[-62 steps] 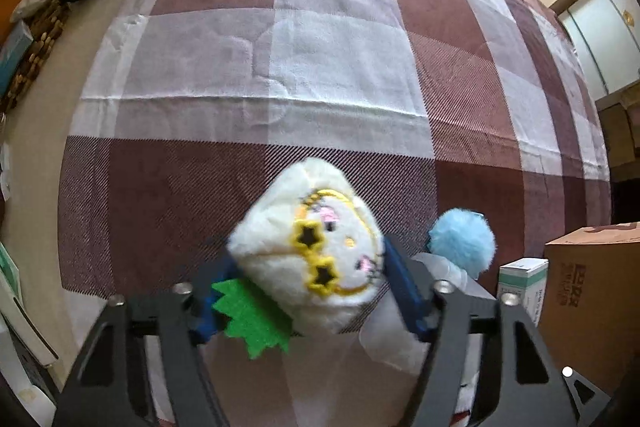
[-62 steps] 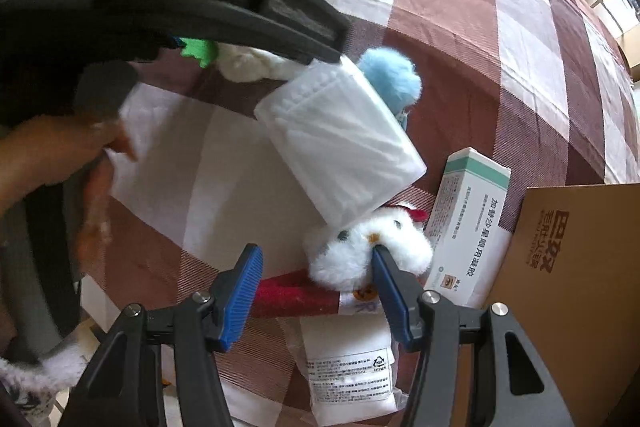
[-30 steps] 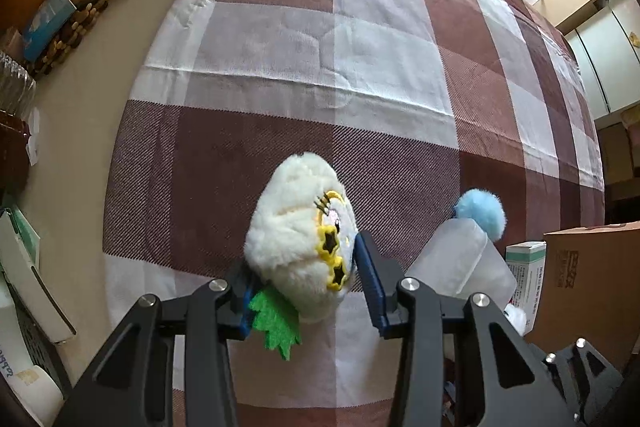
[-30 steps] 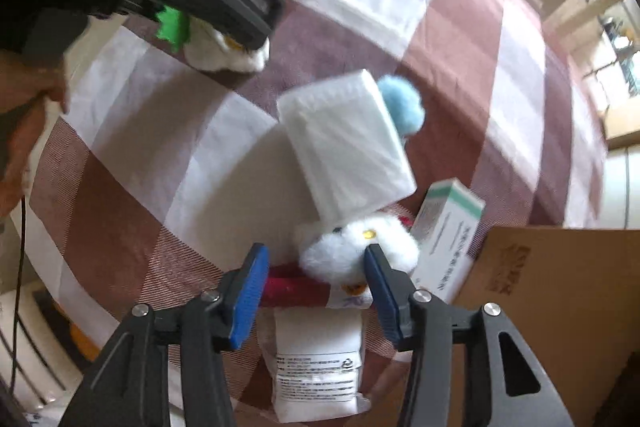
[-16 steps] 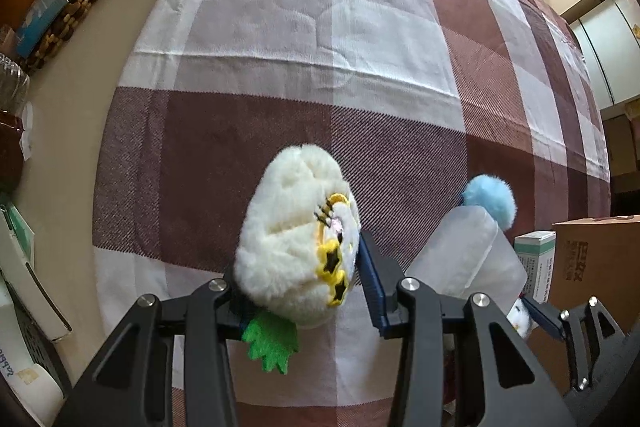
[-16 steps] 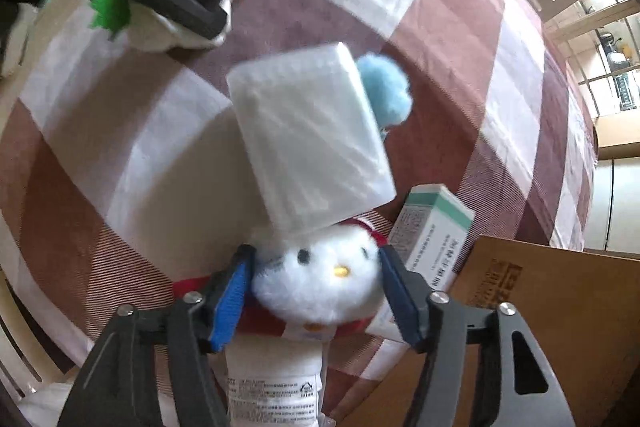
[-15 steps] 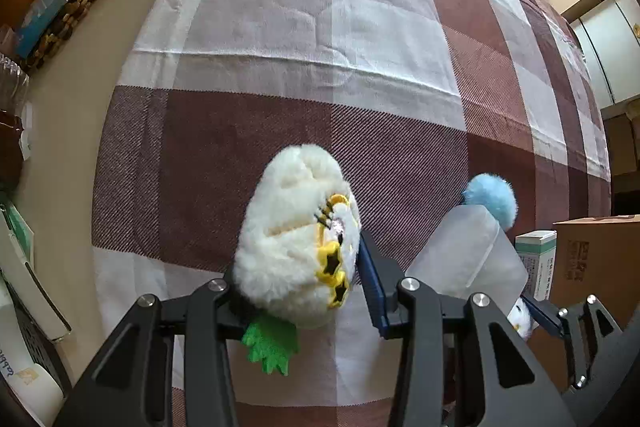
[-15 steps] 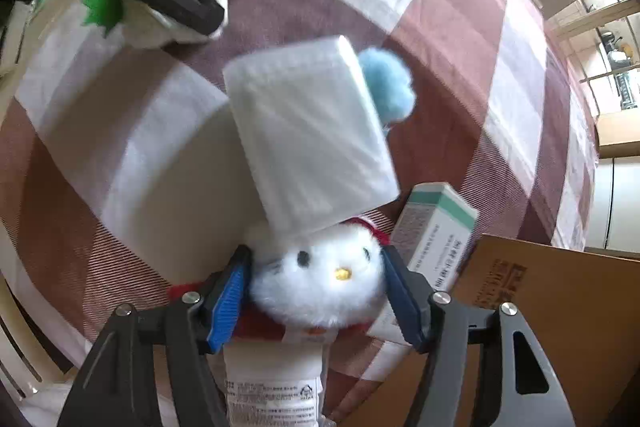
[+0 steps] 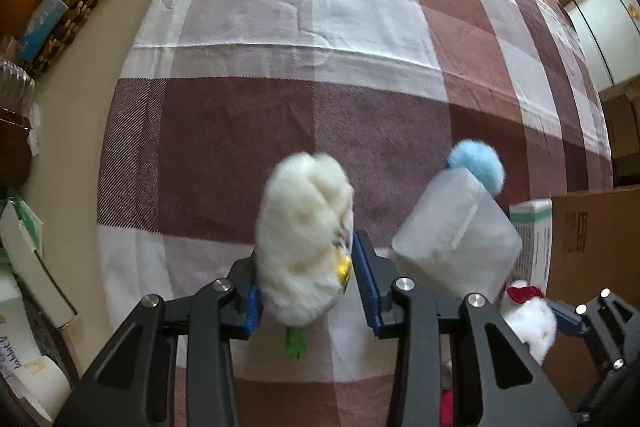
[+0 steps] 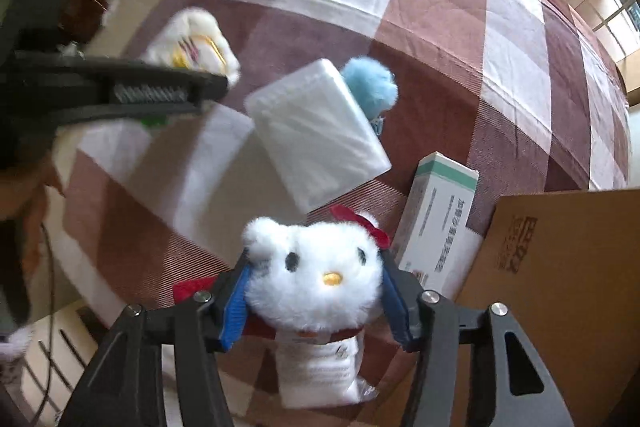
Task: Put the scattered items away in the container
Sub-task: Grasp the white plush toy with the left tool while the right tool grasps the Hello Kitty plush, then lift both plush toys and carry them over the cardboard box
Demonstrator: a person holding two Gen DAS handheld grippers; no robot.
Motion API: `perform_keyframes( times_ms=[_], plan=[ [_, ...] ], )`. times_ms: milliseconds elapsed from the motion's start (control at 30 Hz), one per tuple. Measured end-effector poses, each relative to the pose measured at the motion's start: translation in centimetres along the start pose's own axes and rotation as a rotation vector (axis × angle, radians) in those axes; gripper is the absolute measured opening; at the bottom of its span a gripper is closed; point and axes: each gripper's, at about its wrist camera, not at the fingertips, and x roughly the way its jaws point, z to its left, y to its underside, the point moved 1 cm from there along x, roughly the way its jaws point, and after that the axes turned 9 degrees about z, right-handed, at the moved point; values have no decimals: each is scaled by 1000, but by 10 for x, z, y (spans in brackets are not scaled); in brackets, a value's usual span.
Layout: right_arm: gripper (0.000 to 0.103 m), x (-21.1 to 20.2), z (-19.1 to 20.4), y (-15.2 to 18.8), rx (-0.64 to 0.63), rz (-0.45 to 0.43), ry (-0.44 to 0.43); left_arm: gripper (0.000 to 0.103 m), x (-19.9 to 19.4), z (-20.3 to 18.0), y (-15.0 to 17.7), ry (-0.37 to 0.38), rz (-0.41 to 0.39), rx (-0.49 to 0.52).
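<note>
My left gripper [image 9: 306,281] is shut on a cream plush toy [image 9: 304,239] with star glasses and a green leaf, held above the checked cloth; the toy also shows in the right wrist view [image 10: 192,39]. My right gripper [image 10: 314,293] is shut on a white kitten plush [image 10: 316,279] with a red bow, lifted beside the brown cardboard box [image 10: 560,287]. The kitten plush also shows in the left wrist view [image 9: 528,323]. A white tissue pack [image 10: 316,131], a blue pompom [image 10: 370,85], a green-and-white carton [image 10: 440,219] and a second white packet [image 10: 320,371] lie on the cloth.
The red-and-white checked cloth [image 9: 320,47] covers the table. Boxes, a black bag and wooden beads [image 9: 60,23] line the far left edge. The cardboard box also shows at the right of the left wrist view [image 9: 592,239].
The right gripper closed on the kitten plush and lifted it off the cloth. The left gripper turned the cream plush so its face points away and to the right.
</note>
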Motion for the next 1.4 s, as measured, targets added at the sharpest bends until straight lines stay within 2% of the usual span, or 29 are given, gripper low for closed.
perform_keyframes(
  times_ms=[233, 433, 500, 767, 967, 1133, 1267, 1400],
  plan=[
    [57, -25, -3, 13, -8, -39, -1, 40, -14, -16, 22, -12, -16, 34],
    [57, -14, -13, 20, 26, -20, -38, 40, 5, -9, 10, -25, 4, 19],
    [57, -15, -10, 23, 36, -17, -47, 36, 12, -7, 5, -30, 15, 19],
    [57, -15, -14, 27, 47, -19, -61, 32, 8, -3, 11, -46, 8, 20],
    [57, -21, -16, 28, 47, -25, -73, 32, -7, -15, 27, -75, -16, 56],
    [57, -26, -17, 28, 40, -32, -78, 32, -25, -22, 41, -61, -39, 58],
    [57, -37, -17, 32, 33, -46, -90, 32, -52, -33, 60, -69, -74, 81],
    [57, -53, -19, 39, 27, -66, -115, 32, -73, -43, 64, -70, -73, 110]
  ],
)
